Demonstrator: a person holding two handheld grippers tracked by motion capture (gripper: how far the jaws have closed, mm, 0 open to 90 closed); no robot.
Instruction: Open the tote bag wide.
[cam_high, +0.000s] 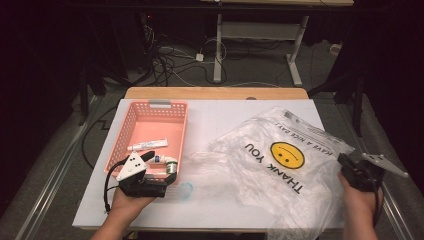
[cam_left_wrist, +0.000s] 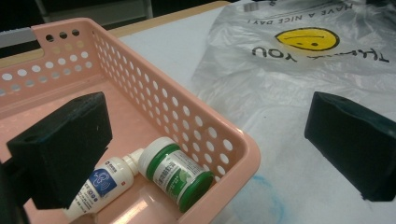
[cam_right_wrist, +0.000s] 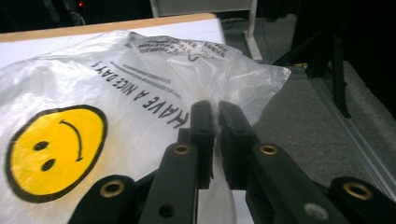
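The bag (cam_right_wrist: 116, 93), judged light, limp and slippery, is pinched at its edge by the right gripper (cam_right_wrist: 217, 112); the left gripper (cam_left_wrist: 205, 140) is held wide.

One pink perforated basket (cam_high: 131, 118) sits on the table, with the left gripper (cam_high: 170, 187) at its near corner. Inside it lie three items: one white tube (cam_high: 148, 145) farther in from that gripper, one white dropper bottle with a blue label (cam_left_wrist: 99, 186) just ahead of its left jaw, and one green-capped white jar (cam_left_wrist: 176, 173) between its jaws, touching the bottle. One clear plastic bag (cam_high: 260, 167) printed with a single yellow smiley face (cam_right_wrist: 53, 151) is spread out; the right gripper (cam_right_wrist: 217, 116) pinches its edge. Two grippers in all, one in each of the person's two hands.
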